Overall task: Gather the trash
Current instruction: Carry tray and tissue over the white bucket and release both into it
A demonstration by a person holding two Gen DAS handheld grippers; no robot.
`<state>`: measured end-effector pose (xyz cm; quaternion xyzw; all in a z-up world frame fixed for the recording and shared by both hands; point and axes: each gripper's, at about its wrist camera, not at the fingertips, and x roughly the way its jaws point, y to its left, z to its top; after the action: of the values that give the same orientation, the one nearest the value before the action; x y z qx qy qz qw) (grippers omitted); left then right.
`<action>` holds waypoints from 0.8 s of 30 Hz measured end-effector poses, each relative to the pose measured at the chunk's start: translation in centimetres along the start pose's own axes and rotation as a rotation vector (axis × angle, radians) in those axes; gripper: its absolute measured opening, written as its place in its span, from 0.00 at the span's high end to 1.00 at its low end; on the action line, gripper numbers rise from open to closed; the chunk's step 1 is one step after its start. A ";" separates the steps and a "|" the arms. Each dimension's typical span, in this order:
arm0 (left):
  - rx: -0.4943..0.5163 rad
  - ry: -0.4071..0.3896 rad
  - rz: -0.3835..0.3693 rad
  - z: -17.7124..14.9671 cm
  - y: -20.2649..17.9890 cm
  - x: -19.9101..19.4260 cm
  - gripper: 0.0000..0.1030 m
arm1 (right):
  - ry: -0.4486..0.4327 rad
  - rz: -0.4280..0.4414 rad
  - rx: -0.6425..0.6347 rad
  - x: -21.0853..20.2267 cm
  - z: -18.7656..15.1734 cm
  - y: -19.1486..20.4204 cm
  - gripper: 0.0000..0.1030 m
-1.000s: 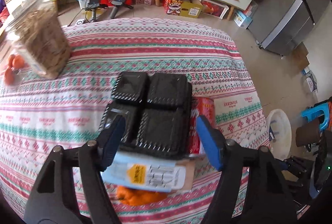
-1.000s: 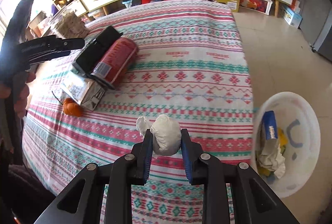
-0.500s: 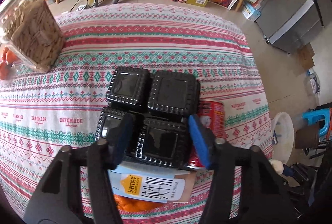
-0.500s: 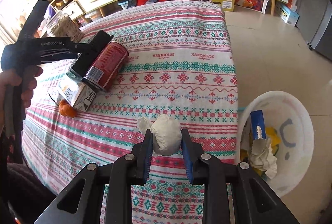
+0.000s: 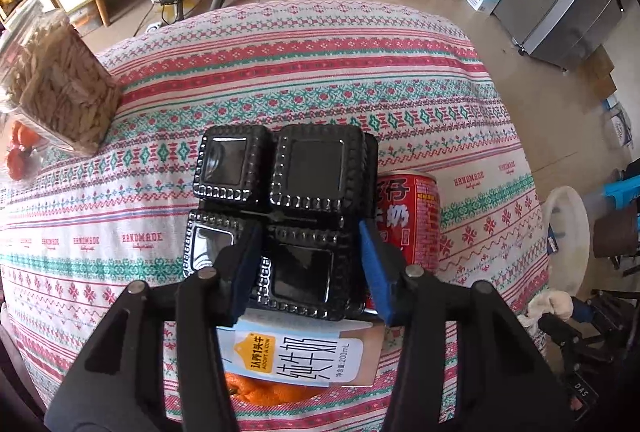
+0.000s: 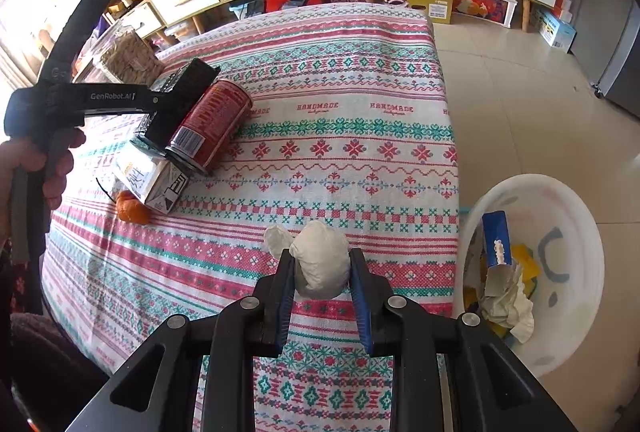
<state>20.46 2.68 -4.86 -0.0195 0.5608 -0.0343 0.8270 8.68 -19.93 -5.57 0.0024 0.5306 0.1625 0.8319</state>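
We see the tray (image 5: 280, 208) on the table (image 5: 320, 72), can (image 5: 408, 216) right of it, carton (image 5: 296, 352) in front, bin (image 6: 560, 216) beside the table.

Left hand-held gripper (image 5: 308, 264) angled steeply down, jaws part-closed; right hand-held gripper (image 6: 322, 274) — pinched nearly closed — likewise tilted.

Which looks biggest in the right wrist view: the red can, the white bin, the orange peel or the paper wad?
1. white bin
2. red can
3. paper wad, though it sits nearest the camera, so it may look bigger than it is
4. orange peel, partly hidden
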 end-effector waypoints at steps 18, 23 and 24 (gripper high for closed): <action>0.161 -0.188 -0.143 -5.5 -8.4 -6.7 0.51 | -0.096 -0.060 0.167 -5.5 -1.6 -8.5 0.72; 0.278 -0.166 -0.215 -6.6 -14.6 -6.2 0.51 | -0.100 -0.114 0.219 -7.1 -3.8 -12.0 0.72; 0.299 -0.160 -0.231 -6.8 -16.0 -6.0 0.51 | -0.099 -0.128 0.231 -7.4 -4.4 -12.7 0.72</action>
<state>11.42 -12.74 -0.69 0.0368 0.4760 -0.2102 0.8532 5.32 -34.74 -3.17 0.0721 0.5030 0.0465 0.8600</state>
